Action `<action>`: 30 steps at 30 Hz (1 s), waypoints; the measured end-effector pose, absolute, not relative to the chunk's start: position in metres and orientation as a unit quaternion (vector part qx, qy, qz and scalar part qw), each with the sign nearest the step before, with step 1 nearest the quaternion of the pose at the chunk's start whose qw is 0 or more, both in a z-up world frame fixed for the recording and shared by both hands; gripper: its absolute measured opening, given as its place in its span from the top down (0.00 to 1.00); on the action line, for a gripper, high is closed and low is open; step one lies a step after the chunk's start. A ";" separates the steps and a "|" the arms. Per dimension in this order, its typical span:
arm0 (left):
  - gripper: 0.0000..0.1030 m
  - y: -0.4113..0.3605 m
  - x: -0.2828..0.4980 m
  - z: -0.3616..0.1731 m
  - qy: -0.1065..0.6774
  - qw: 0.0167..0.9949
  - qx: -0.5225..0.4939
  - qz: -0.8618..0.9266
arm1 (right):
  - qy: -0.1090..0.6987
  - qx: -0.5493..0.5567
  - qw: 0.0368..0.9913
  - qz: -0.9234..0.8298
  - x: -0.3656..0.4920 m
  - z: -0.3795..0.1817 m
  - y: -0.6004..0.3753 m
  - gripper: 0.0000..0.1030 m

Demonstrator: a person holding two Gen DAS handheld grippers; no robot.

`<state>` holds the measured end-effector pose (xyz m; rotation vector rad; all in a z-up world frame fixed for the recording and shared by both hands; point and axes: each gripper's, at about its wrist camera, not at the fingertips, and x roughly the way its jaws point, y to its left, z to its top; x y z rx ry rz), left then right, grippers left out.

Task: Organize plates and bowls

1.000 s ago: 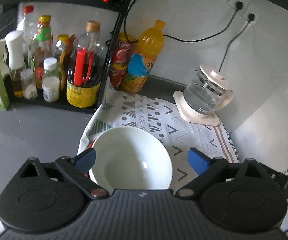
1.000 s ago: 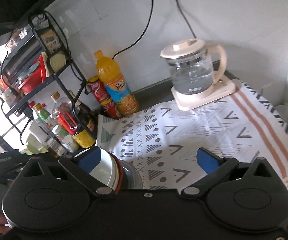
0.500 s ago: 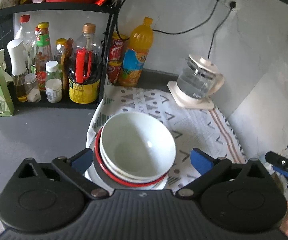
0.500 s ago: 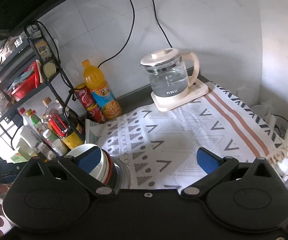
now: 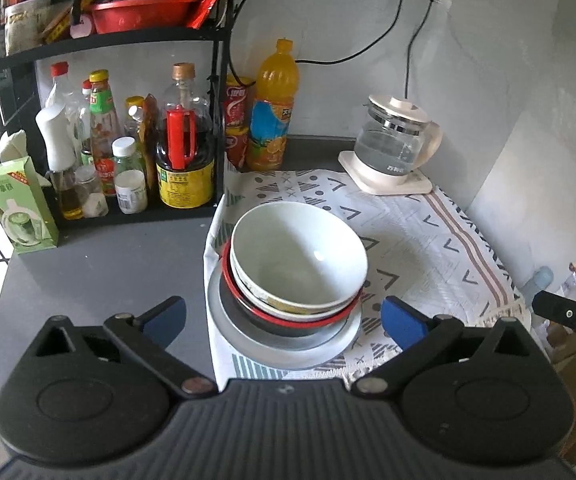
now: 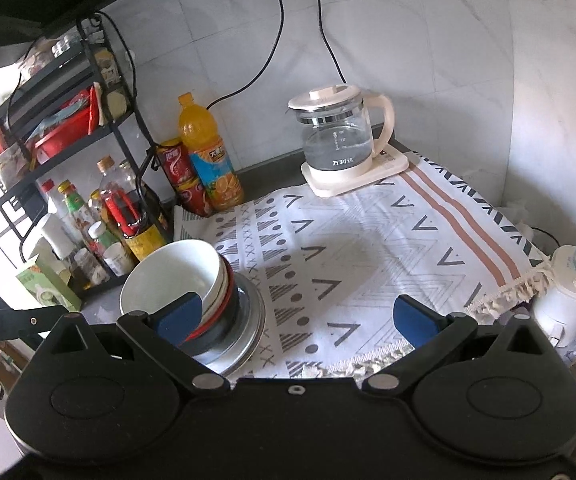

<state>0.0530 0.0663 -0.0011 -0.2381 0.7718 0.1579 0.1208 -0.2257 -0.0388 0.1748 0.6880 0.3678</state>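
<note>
A white bowl [image 5: 300,256] tops a stack of nested bowls, among them a red-rimmed one [image 5: 288,320], on a grey plate [image 5: 288,350] at the patterned cloth's front left corner. My left gripper [image 5: 284,320] hangs open above and in front of the stack, its blue pads wide to either side and holding nothing. The same white bowl [image 6: 168,276] and grey plate [image 6: 248,324] show at the lower left of the right wrist view. My right gripper [image 6: 296,318] is open and empty, to the right of the stack over the cloth.
A black rack [image 5: 216,92] of sauce bottles stands at the back left, with an orange drink bottle [image 5: 274,108] and red cans beside it. A glass kettle [image 6: 338,140] sits at the back on the cloth [image 6: 368,248]. A white appliance [image 6: 572,292] stands off the right edge.
Both grippers have pulled back and up from the stack, so the whole pile and more of the counter show. The bowls stay stacked on the plate.
</note>
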 end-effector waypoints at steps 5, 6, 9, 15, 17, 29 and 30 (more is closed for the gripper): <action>0.00 0.062 0.044 -0.001 0.375 0.919 -0.102 0.069 | 0.339 0.066 0.923 0.168 0.106 -0.039 -0.221 0.00; 0.00 0.062 0.043 -0.001 0.376 0.919 -0.100 0.070 | 0.340 0.065 0.923 0.168 0.104 -0.040 -0.220 0.00; 0.00 0.060 0.039 -0.002 0.376 0.920 -0.089 0.069 | 0.341 0.061 0.923 0.165 0.095 -0.040 -0.218 0.00; 0.00 0.065 0.033 -0.005 0.379 0.919 -0.086 0.069 | 0.349 0.053 0.922 0.158 0.081 -0.043 -0.214 0.00; 0.00 0.067 0.030 -0.006 0.378 0.919 -0.084 0.071 | 0.350 0.050 0.923 0.155 0.078 -0.043 -0.213 0.00; 0.00 0.079 0.012 -0.002 0.380 0.918 -0.080 0.081 | 0.347 0.048 0.924 0.152 0.063 -0.037 -0.207 0.00; 0.00 0.080 0.011 -0.002 0.381 0.918 -0.080 0.081 | 0.348 0.048 0.924 0.153 0.061 -0.037 -0.207 0.00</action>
